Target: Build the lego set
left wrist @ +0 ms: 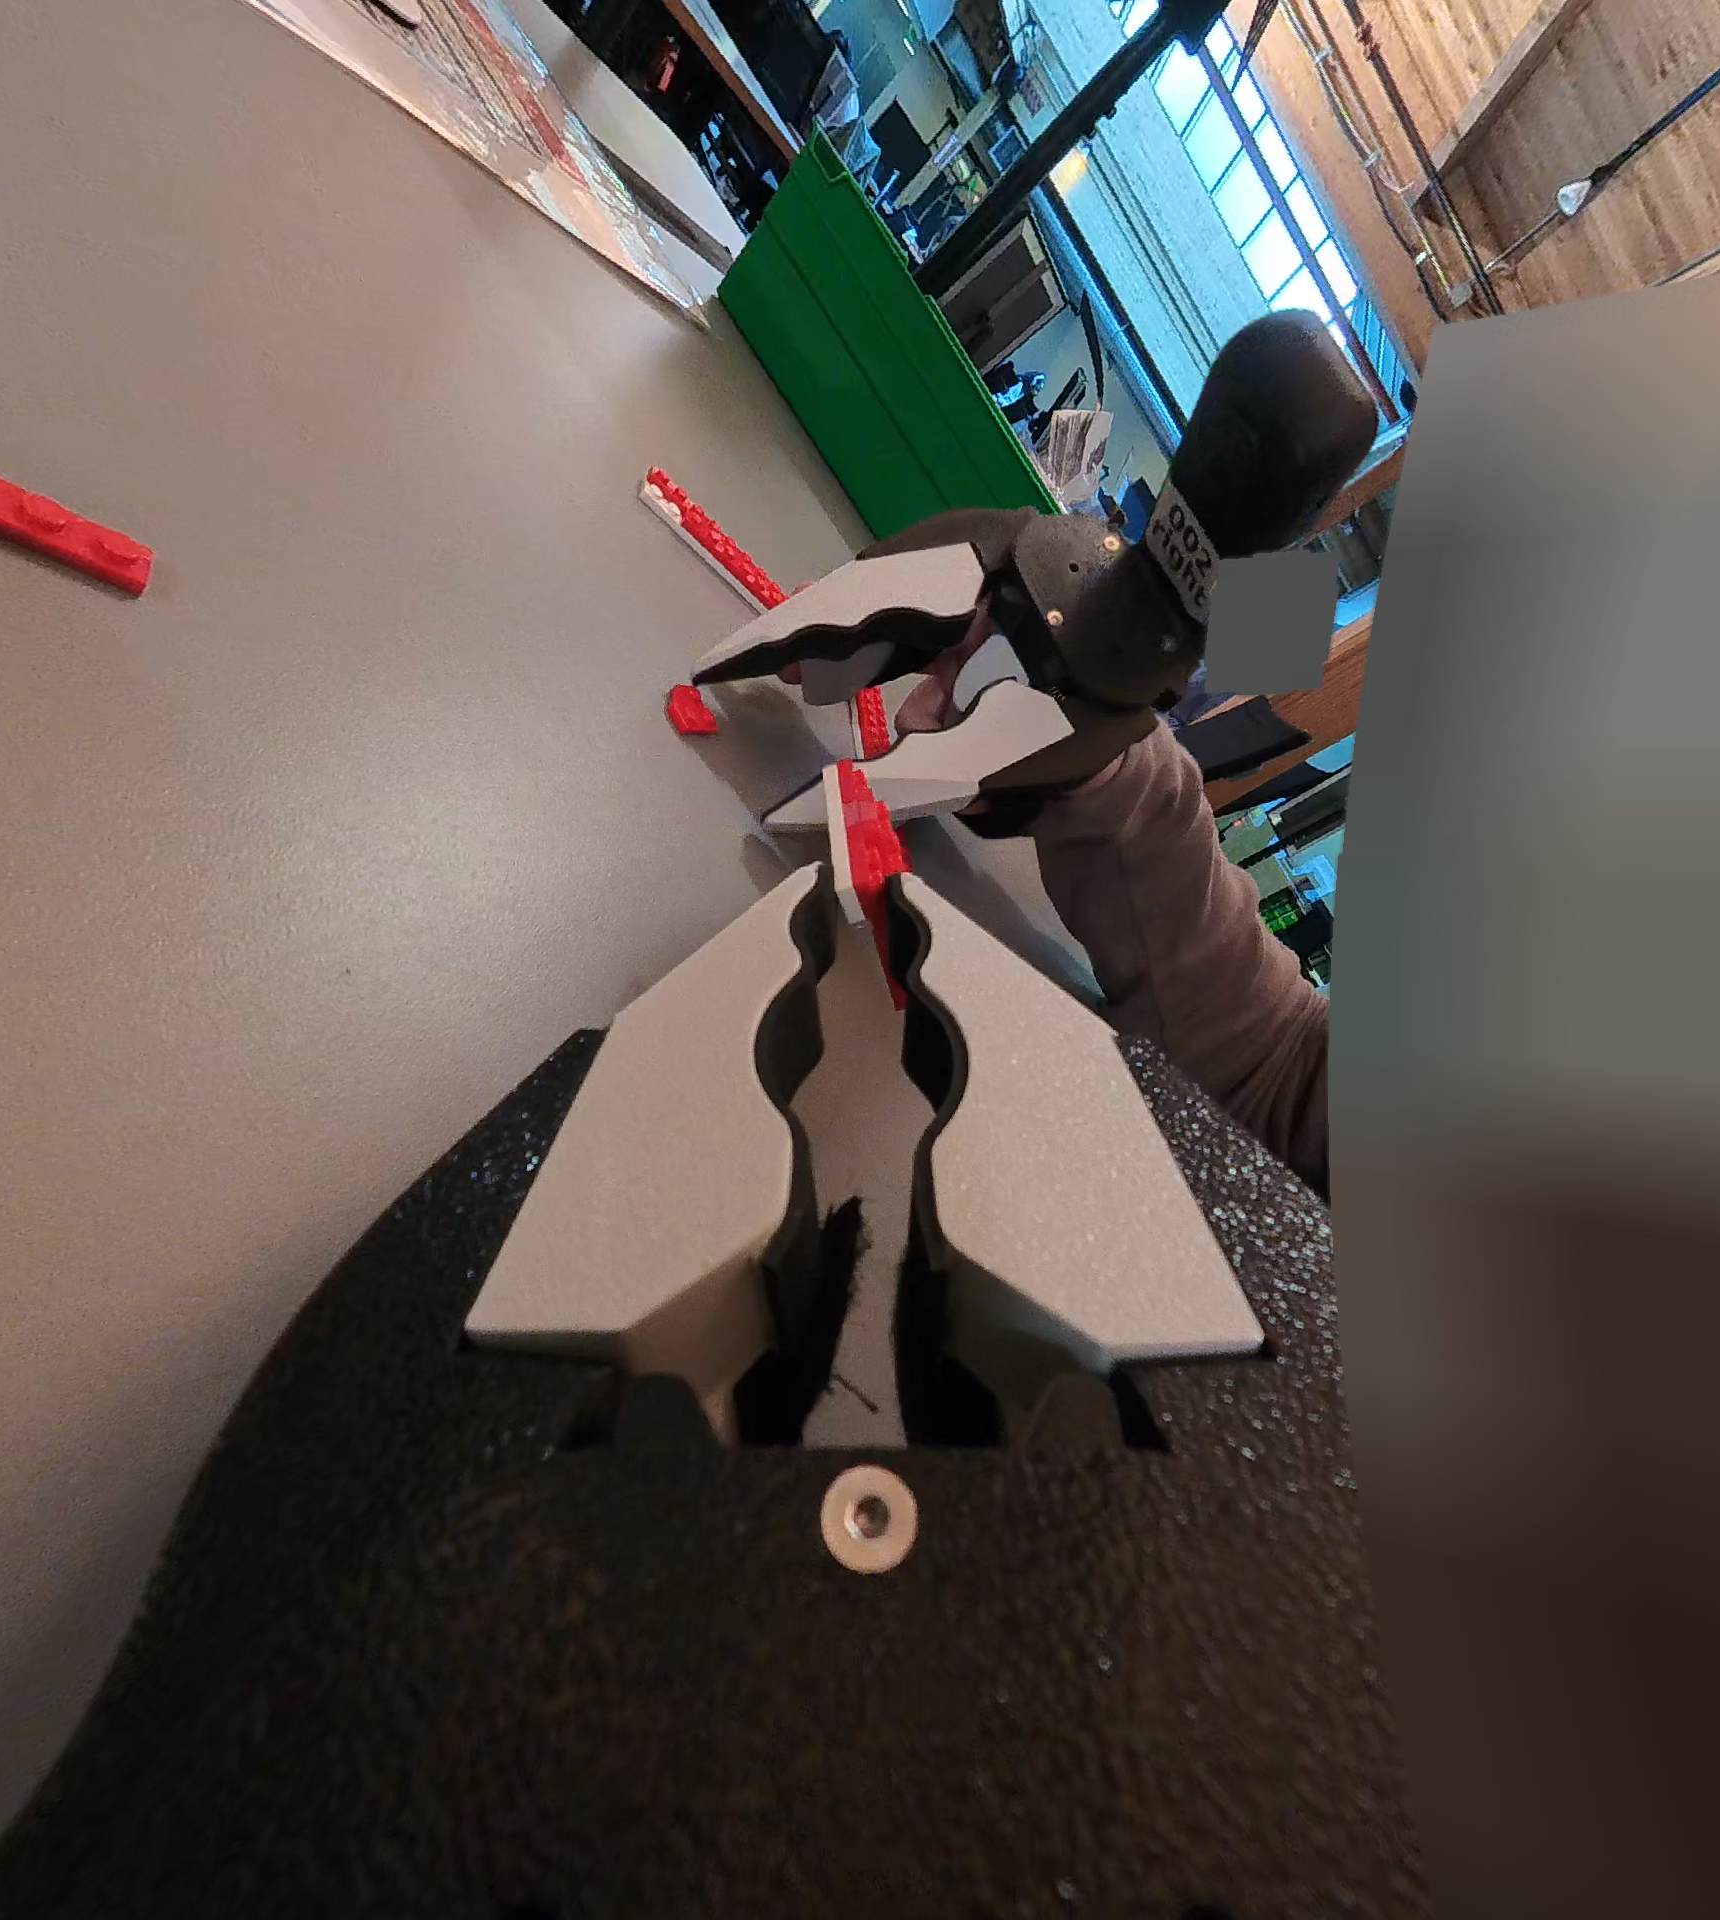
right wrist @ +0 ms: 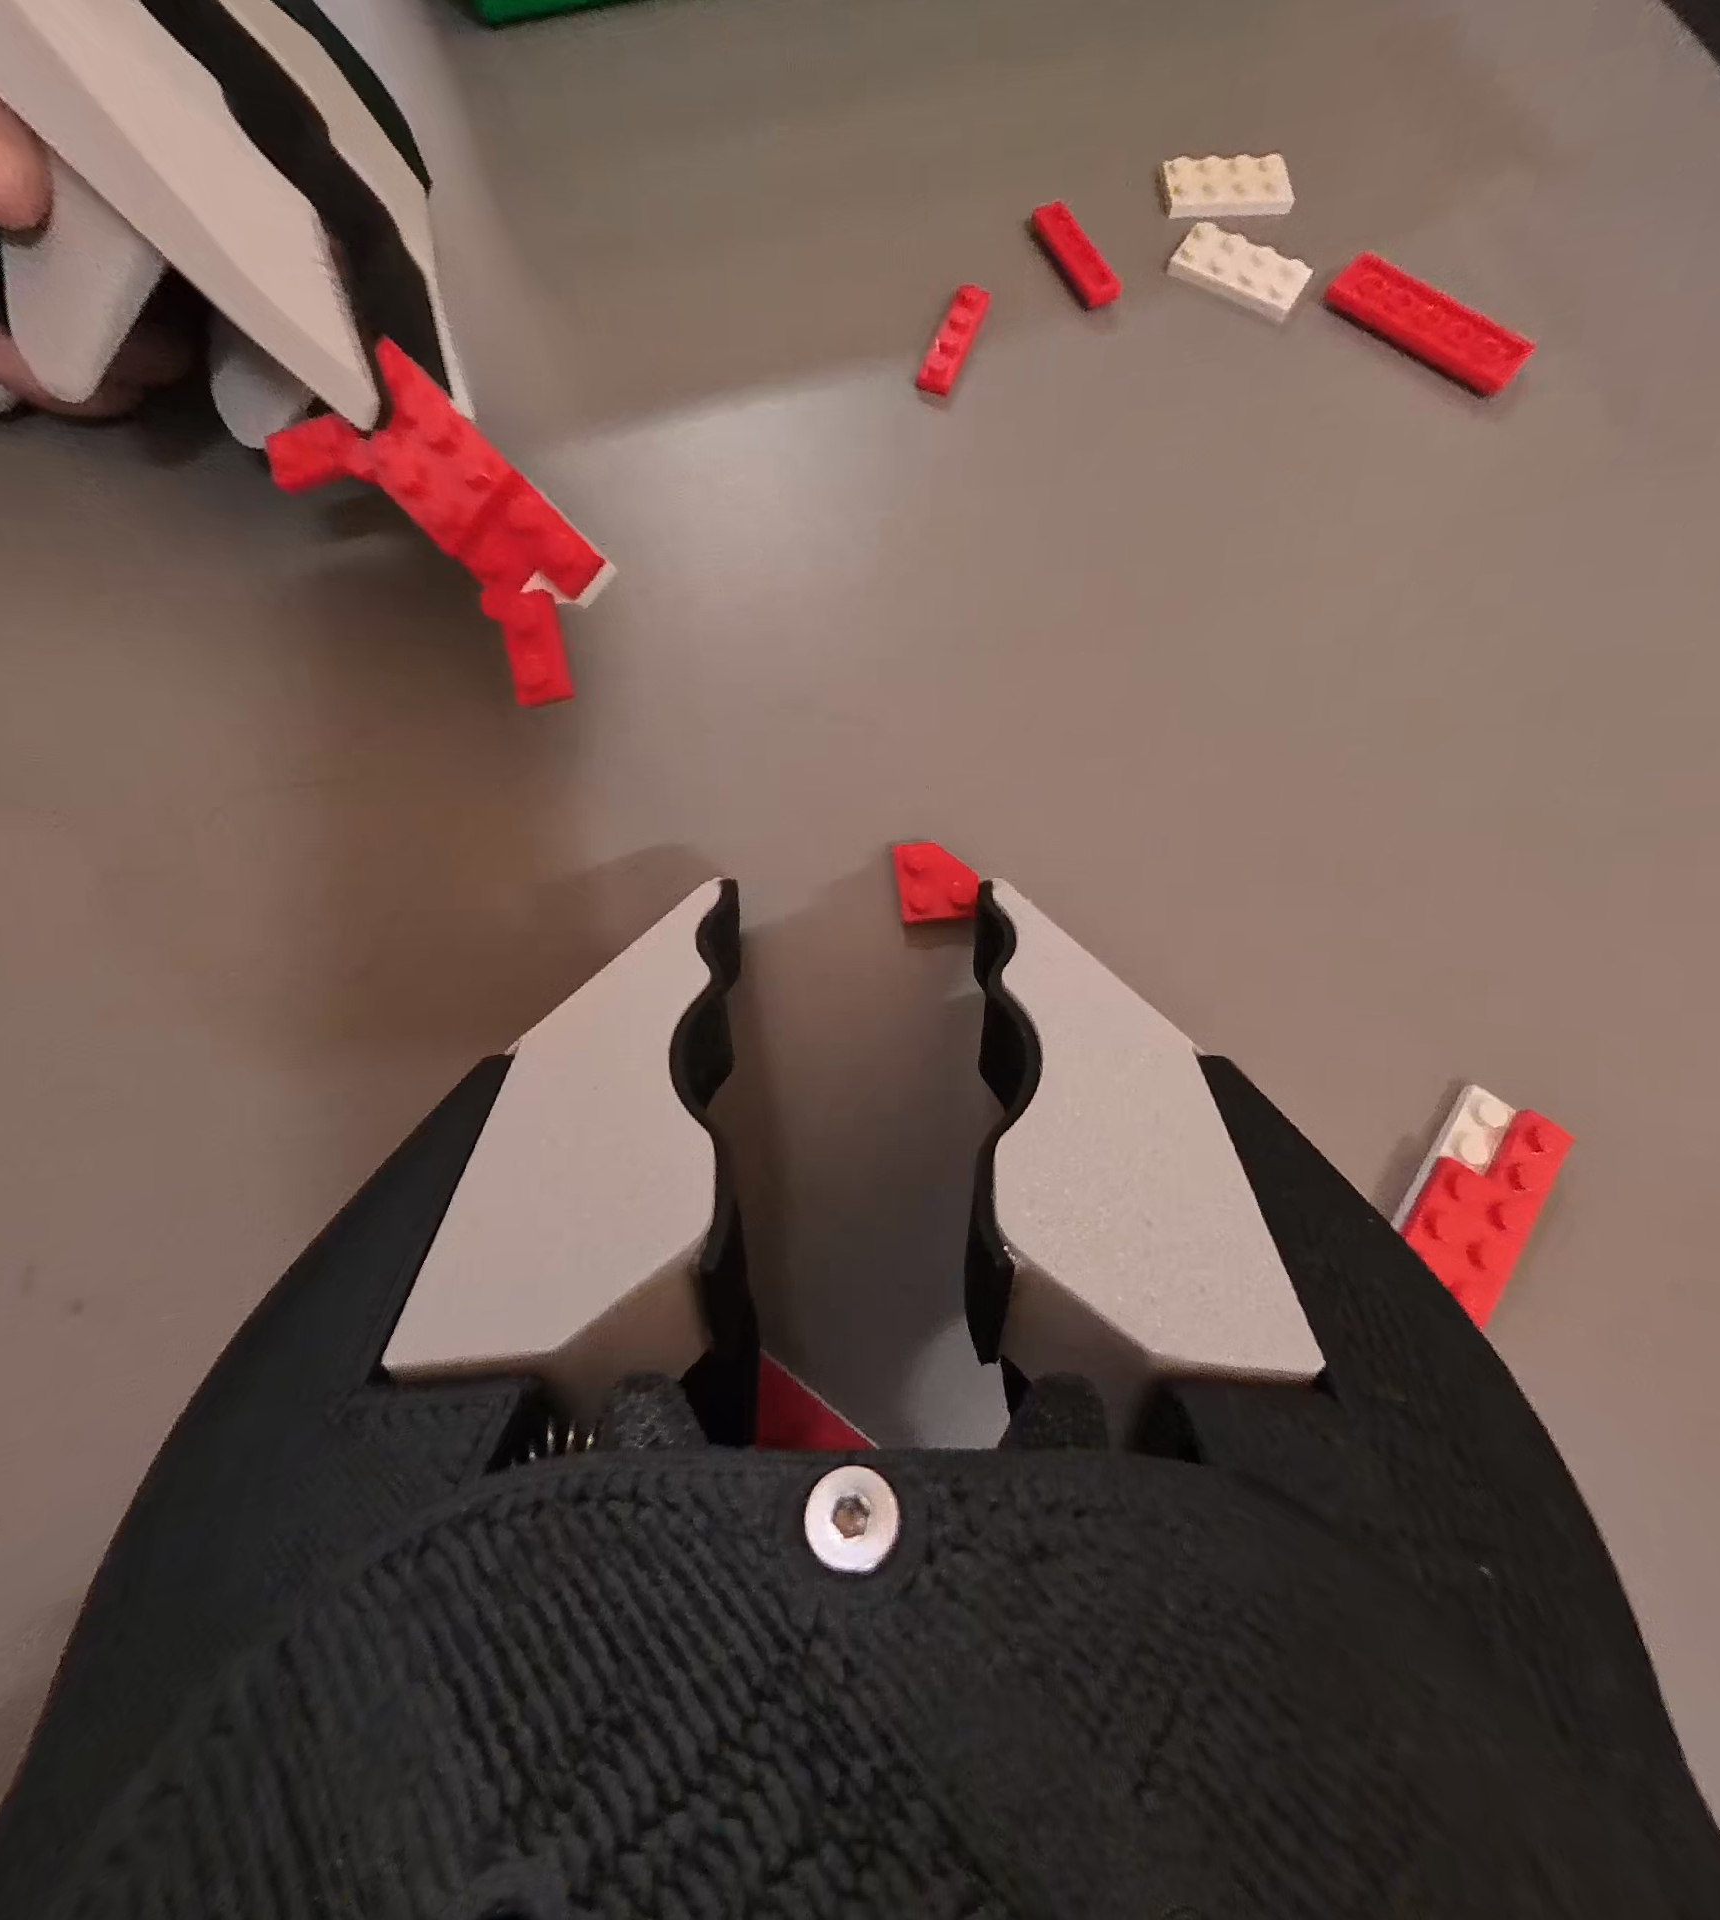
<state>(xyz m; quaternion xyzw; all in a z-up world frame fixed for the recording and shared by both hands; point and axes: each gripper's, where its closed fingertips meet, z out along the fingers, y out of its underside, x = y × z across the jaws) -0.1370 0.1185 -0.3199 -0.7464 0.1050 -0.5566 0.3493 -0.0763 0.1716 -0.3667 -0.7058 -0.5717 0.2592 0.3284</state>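
My left gripper (right wrist: 388, 405) is clamped on the red/white lego assembly (right wrist: 461, 499), pinching one end w/ the rest sticking out free. I judge that's so the studded face stays exposed for adding pieces. It's held up off the grey table (right wrist: 835, 675), tilted; can't tell exact height. In left wrist view the assembly (left wrist: 866, 862) sits edge-on between my fingertips.

My right gripper (right wrist: 851, 914) is spread moderately wide, holding nothing, low over the table. Small red wedge plate (right wrist: 931, 883) lies just beside the tip of the finger on the right in this view, not between the fingers. Prob the next pick, so the gripper needs to shift sideways to straddle it.

Spare parts stay well apart at far side: two white 2x4 plates (right wrist: 1230, 223), short red plate (right wrist: 1074, 255), another red strip (right wrist: 952, 338), long red plate (right wrist: 1427, 322). Red/white sub-build (right wrist: 1484, 1195) lies near my right gripper's side. Long red strip (left wrist: 25, 514) lies far off in left view.

Risk: wedge is thin and flat, may slide when pinched.
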